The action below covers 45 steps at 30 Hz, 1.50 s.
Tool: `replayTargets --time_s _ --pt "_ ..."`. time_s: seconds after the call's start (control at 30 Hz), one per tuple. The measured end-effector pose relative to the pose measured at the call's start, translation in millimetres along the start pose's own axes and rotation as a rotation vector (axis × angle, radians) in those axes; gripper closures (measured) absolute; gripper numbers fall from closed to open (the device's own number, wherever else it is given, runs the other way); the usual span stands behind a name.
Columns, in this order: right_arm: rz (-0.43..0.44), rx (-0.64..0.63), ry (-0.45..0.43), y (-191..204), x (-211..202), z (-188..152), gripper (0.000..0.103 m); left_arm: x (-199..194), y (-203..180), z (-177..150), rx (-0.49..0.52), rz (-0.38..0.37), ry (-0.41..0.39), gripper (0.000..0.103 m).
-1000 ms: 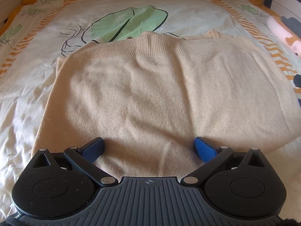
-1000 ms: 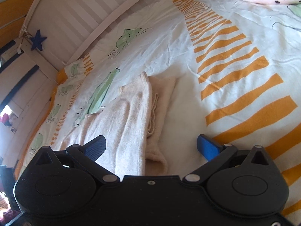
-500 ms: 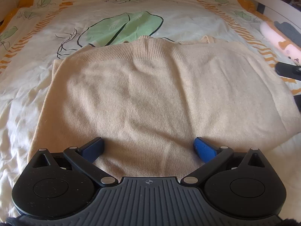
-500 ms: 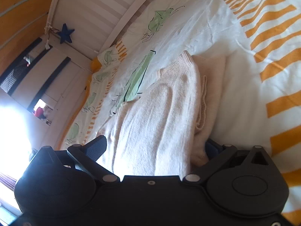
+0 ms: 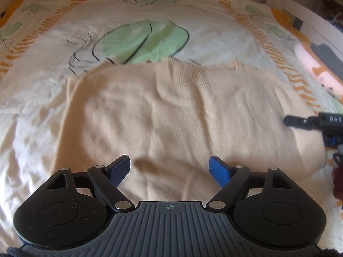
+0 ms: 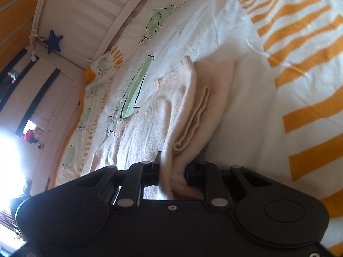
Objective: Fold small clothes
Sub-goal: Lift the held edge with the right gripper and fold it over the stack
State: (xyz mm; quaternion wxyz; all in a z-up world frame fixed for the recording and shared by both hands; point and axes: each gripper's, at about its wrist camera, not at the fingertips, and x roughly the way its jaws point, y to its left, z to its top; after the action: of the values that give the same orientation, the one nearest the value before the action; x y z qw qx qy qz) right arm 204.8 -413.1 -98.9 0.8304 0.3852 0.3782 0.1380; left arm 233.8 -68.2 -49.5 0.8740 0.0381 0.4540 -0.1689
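Observation:
A beige knit sweater lies partly folded on the bed, its ribbed edge at the far side. My left gripper is open, its blue fingers spread just above the sweater's near edge. My right gripper is shut on the sweater's folded right edge, the stacked layers pinched between the jaws. It also shows in the left wrist view at the sweater's right side.
The bed sheet is white with green leaf prints and orange stripes. A pink plush toy lies at the right. A white slatted bed rail and a blue star stand beyond the bed.
My right gripper moved onto the sweater's folded right edge and closed on it. My left gripper stayed open and drew back slightly, still over the near edge.

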Motion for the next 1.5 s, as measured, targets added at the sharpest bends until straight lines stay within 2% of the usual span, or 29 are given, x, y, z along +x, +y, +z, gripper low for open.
replayTargets --time_s 0.13,0.23,0.33,0.4,0.47,0.57,0.67,0.83,1.0,1.17,1.4,1.5 --pt "-0.077 -0.078 -0.013 28.2 -5.0 3.1 0.076 -0.9 16.4 20.7 -0.012 0.039 -0.026 0.023" --pt "-0.129 -0.138 -0.022 52.1 -5.6 7.2 0.077 3.7 38.7 34.9 -0.059 0.076 -0.034 0.023" --pt "-0.156 -0.171 -0.02 72.4 -3.5 10.0 0.077 6.4 67.7 40.7 -0.132 0.068 -0.06 0.023" --pt "-0.167 -0.192 -0.019 85.8 -0.2 9.8 0.077 8.5 88.7 44.3 -0.177 0.065 -0.047 0.023" --pt "-0.163 -0.215 -0.016 99.9 4.5 8.4 0.077 8.9 103.3 50.3 -0.195 0.055 -0.033 0.024" --pt "-0.143 -0.225 -0.018 118.5 14.5 4.1 0.077 -2.1 122.7 59.8 -0.227 0.051 -0.069 0.024" --pt "-0.113 -0.225 -0.02 134.2 25.4 -2.5 0.077 -11.2 144.5 64.7 -0.299 0.018 -0.103 0.024" --pt "-0.068 -0.231 -0.013 160.2 51.3 -15.4 0.077 -18.8 176.7 67.4 -0.404 0.008 -0.117 0.024" --pt "-0.013 -0.25 0.001 186.3 77.7 -26.8 0.077 -25.7 189.7 69.1 -0.412 0.051 -0.145 0.024" --pt "0.008 -0.249 0.017 204.2 104.8 -36.6 0.077 -24.9 193.6 69.7 -0.41 0.044 -0.135 0.024" --pt "-0.01 -0.31 0.03 225.4 130.8 -54.2 0.077 -25.6 192.9 69.5 -0.399 0.029 -0.136 0.024" --pt "-0.056 -0.378 0.036 236.7 144.4 -63.4 0.077 -23.6 194.7 69.4 -0.402 0.027 -0.127 0.024"
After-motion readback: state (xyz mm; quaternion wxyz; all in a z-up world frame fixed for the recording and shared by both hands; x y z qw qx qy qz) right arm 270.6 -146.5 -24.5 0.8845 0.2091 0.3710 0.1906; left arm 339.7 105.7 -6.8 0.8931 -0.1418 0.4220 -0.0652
